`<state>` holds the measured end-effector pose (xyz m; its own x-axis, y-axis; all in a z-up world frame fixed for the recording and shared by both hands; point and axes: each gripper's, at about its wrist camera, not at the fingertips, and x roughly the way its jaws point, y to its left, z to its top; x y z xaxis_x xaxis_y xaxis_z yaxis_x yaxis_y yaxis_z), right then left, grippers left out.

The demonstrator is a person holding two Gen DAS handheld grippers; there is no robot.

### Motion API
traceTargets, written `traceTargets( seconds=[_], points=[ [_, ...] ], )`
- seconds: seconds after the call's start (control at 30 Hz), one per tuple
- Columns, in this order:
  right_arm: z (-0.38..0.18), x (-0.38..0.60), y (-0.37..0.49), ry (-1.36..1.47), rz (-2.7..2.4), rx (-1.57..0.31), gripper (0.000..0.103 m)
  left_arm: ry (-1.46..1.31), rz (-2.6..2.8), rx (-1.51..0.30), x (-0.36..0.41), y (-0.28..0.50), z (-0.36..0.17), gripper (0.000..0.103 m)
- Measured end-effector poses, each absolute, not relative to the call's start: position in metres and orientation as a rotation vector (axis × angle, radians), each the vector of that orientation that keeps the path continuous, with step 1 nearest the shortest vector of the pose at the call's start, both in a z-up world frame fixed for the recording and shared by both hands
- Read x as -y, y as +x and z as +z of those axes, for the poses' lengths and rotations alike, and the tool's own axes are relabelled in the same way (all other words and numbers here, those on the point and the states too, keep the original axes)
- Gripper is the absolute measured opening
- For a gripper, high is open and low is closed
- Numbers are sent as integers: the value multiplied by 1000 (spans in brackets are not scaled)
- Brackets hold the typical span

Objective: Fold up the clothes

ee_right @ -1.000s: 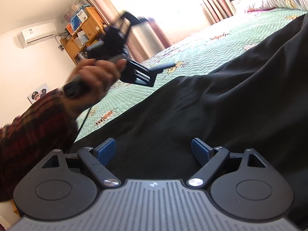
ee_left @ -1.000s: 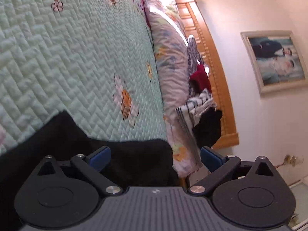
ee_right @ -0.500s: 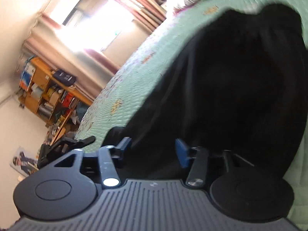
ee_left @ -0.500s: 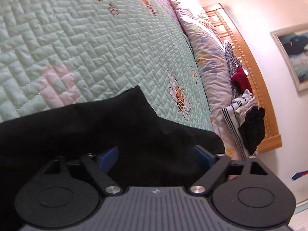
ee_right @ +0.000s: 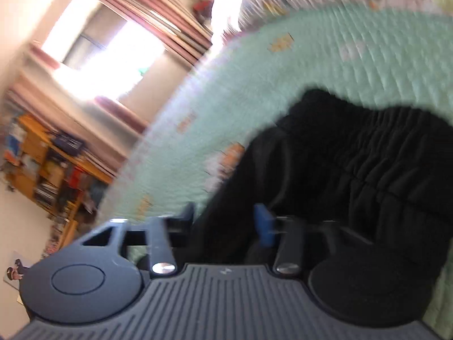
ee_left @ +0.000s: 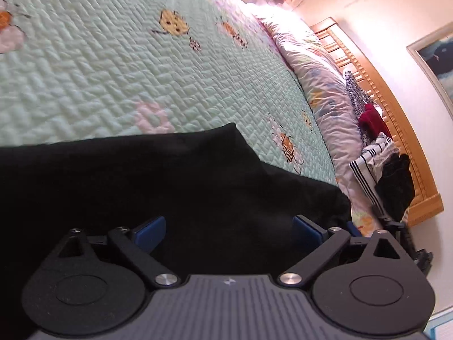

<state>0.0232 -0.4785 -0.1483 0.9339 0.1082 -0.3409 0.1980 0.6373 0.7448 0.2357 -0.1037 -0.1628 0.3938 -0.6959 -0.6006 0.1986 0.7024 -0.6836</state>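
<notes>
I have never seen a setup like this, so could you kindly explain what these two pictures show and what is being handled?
There is no robot: a person holds a two-finger tool in each hand, and each tool carries a camera looking along its blue-tipped fingers. One picture is from the left gripper, whose fingers stand wide apart over a black garment without pinching it. The other, blurred, is from the right gripper; its fingers are opening with black cloth between them. The garment lies on a green quilt covering a bed. More clothes are piled by the wooden headboard.

window (ee_right: 107, 53) sunlit | wooden headboard (ee_left: 396, 124) | shelves (ee_right: 42, 167) (cluttered)
</notes>
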Motion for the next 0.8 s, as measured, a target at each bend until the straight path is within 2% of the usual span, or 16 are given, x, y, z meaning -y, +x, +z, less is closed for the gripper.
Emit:
traceTargets(
  seconds=[0.03, 0.07, 0.13, 0.23, 0.37, 0.47, 0.6, 0.67, 0.8],
  points=[
    [-146, 474, 10, 887, -25, -343, 87, -546, -598, -1005, 95, 223, -161, 98],
    [-149, 473, 2, 898, 0, -340, 90, -521, -573, -999, 86, 211, -162, 98],
    [-165, 472, 2, 880, -5, -427, 89, -486, -536, -979, 67, 191, -169, 97],
    [-189, 473, 10, 767, -68, -528, 55, -578, -511, -955, 35, 170, -168, 94],
    [-154, 449, -23, 755, -27, -400, 73, -554, -459, -912, 11, 145, -142, 97],
    [-148, 425, -44, 808, 110, -390, 78, -548, -459, -895, -5, 124, -133, 98],
    [-189, 406, -37, 889, 118, -568, 78, -534, -407, -933, -20, 102, -146, 98],
    [-197, 402, -42, 854, 64, -582, 49, -500, -392, -941, -24, 89, -155, 97],
    [-181, 378, -52, 693, -12, -635, 52, -390, -375, -939, -20, 67, -149, 97]
  ],
)
